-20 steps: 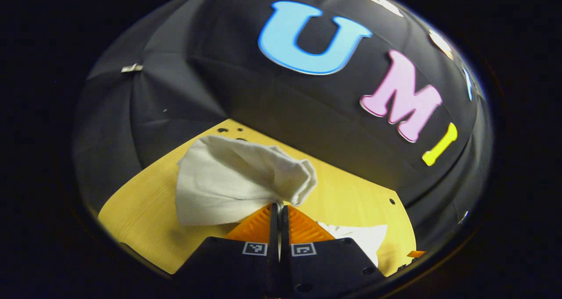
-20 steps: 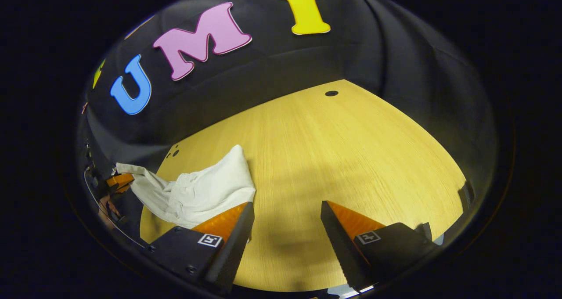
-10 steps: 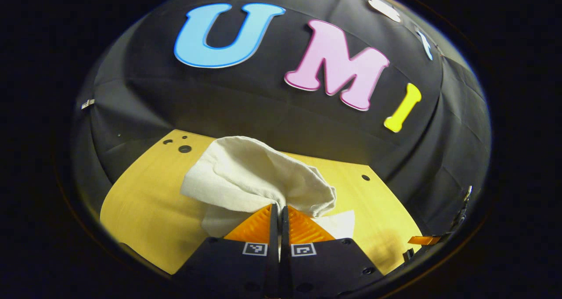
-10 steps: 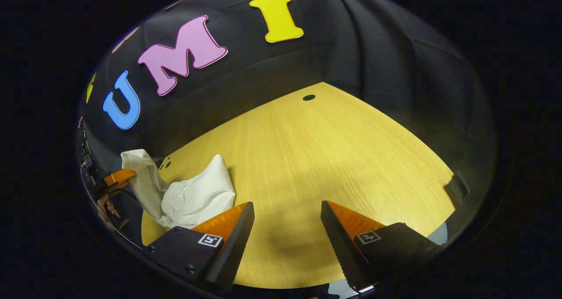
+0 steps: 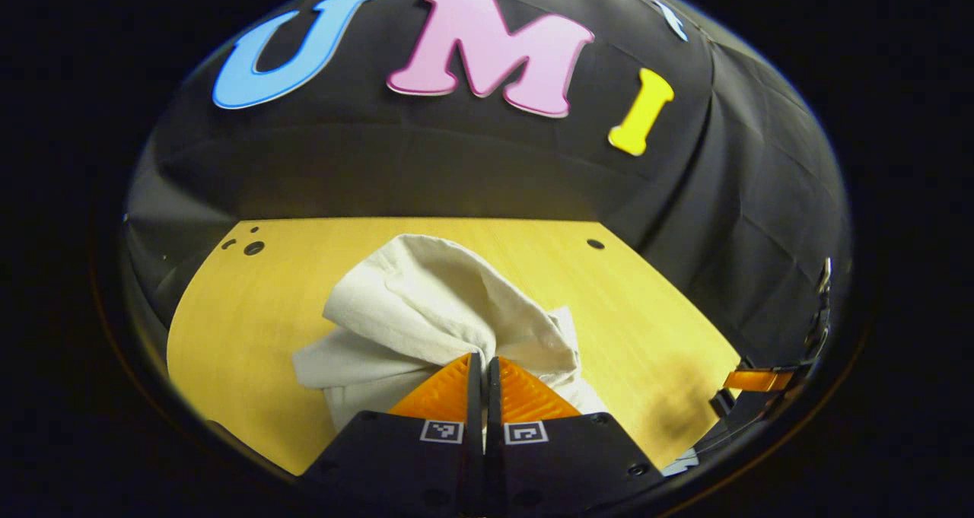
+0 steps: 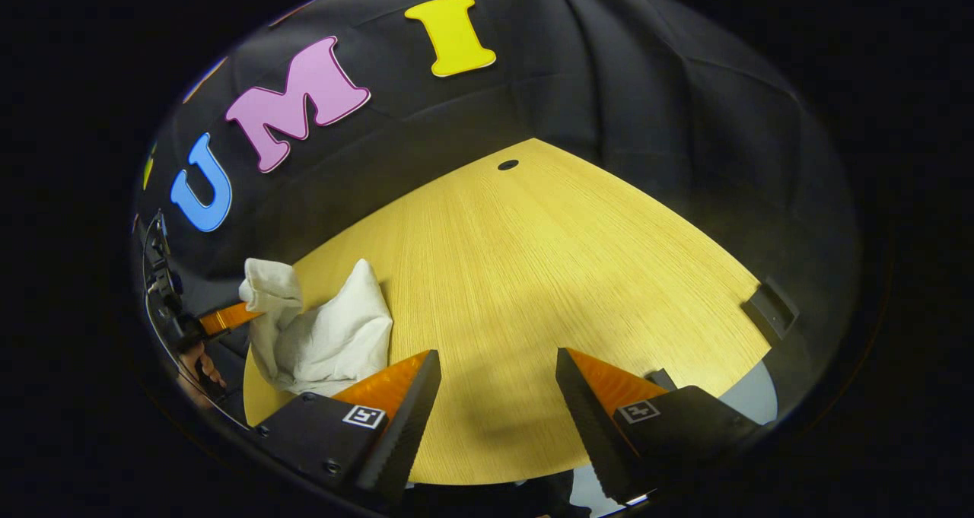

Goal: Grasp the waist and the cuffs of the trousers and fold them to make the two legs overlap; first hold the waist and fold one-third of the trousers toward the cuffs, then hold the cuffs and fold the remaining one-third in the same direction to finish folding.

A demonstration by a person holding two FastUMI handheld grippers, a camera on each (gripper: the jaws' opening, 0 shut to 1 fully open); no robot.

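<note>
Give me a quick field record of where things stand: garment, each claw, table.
garment: white trousers, bunched in a loose heap on the table, one end lifted
left claw: shut on a fold of the trousers
right claw: open, holding nothing, over bare table to the right of the trousers
table: yellow wooden table
fold state: not neatly folded

off-white trousers plain and unpatterned, yellow table with fine straight wood grain and small dark round holes, black cloth wall, dark block at table edge
</note>
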